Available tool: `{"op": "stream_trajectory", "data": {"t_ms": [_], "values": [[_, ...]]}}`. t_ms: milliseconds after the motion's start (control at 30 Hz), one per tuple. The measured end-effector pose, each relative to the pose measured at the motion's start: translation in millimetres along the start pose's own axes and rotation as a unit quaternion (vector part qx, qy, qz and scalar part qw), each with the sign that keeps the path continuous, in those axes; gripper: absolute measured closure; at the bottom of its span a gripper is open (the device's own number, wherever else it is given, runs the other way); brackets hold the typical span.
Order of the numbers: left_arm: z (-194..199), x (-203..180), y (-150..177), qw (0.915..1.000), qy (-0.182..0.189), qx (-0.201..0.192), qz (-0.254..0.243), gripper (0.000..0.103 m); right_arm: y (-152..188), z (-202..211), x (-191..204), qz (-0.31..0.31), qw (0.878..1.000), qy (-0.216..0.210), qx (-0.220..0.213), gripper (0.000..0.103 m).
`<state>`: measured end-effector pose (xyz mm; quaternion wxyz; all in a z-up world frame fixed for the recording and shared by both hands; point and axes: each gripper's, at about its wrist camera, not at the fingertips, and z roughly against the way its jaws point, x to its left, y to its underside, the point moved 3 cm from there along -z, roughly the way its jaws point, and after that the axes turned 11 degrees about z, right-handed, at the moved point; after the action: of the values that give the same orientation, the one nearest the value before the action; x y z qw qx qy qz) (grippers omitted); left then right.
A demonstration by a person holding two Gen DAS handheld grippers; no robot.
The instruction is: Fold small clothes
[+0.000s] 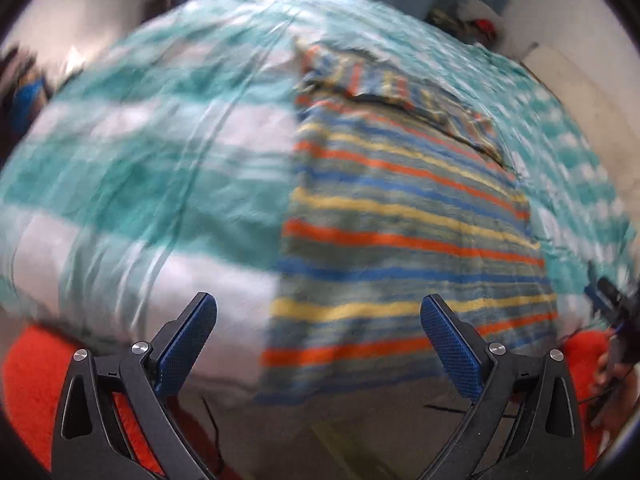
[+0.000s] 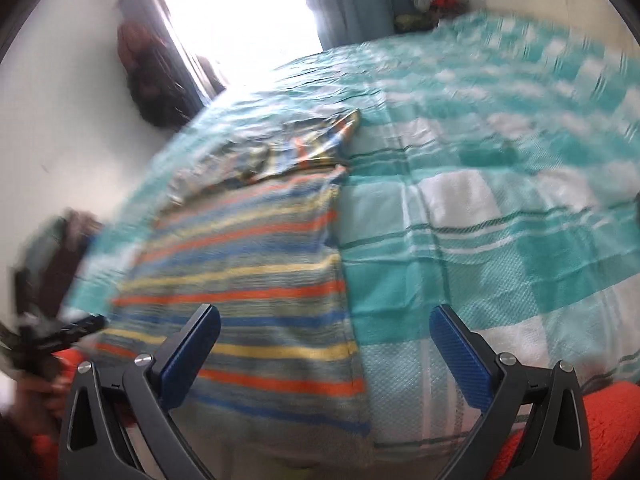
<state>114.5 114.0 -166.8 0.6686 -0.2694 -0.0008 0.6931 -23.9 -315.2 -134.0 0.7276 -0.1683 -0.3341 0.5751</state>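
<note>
Striped garment (image 1: 400, 216) flat on checked bedspread (image 1: 140, 184) (blurred); left claw (image 1: 318, 344) and right claw (image 2: 325, 354) wide, empty.

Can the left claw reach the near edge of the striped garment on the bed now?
Probably yes. The open left claw faces the striped, multicoloured fabric garment, which lies flat on the teal-and-white checked bedcover; nothing stands between them.

Multicolour-striped garment (image 1: 400, 216), teal-white checked bedspread (image 1: 140, 160)
</note>
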Motion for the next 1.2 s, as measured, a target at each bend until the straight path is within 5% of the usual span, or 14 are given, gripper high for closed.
{"op": "stream_trajectory", "data": {"t_ms": [133, 300, 467, 567, 700, 767, 800, 1000, 1200], "values": [[-5, 20, 9, 0.9976, 0.046, 0.048, 0.020, 0.004, 11, -7, -26, -0.081, 0.991, -0.076, 0.068, 0.000], [-13, 8, 21, 0.9958, 0.053, 0.073, -0.018, 0.018, 28, -22, -29, -0.104, 0.977, -0.111, 0.148, 0.001], [-23, 5, 33, 0.9909, 0.066, 0.115, -0.026, 0.021, 46, -45, -15, -0.092, 0.962, -0.124, 0.226, 0.018], [-22, 0, 38, 0.9897, 0.052, 0.123, -0.051, 0.034, 52, -58, -9, -0.065, 0.959, -0.114, 0.250, 0.028], [-26, 9, 36, 0.9900, 0.021, 0.135, -0.037, 0.070, 58, -67, 2, -0.048, 0.953, -0.127, 0.272, 0.054], [-26, 15, 35, 0.9876, 0.025, 0.154, -0.019, 0.097, 60, -66, 6, -0.042, 0.951, -0.130, 0.276, 0.079], [-26, 17, 36, 0.9867, 0.028, 0.160, -0.013, 0.097, 61, -64, 7, -0.041, 0.952, -0.127, 0.275, 0.096], [-3, 8, 36, 0.9869, 0.037, 0.155, -0.030, 0.099, 42, -43, 16, -0.039, 0.964, -0.133, 0.227, 0.096], [23, -9, -12, 0.9859, 0.131, 0.102, 0.023, 0.099, -8, -17, 17, -0.061, 0.978, -0.153, 0.132, 0.096]]}}
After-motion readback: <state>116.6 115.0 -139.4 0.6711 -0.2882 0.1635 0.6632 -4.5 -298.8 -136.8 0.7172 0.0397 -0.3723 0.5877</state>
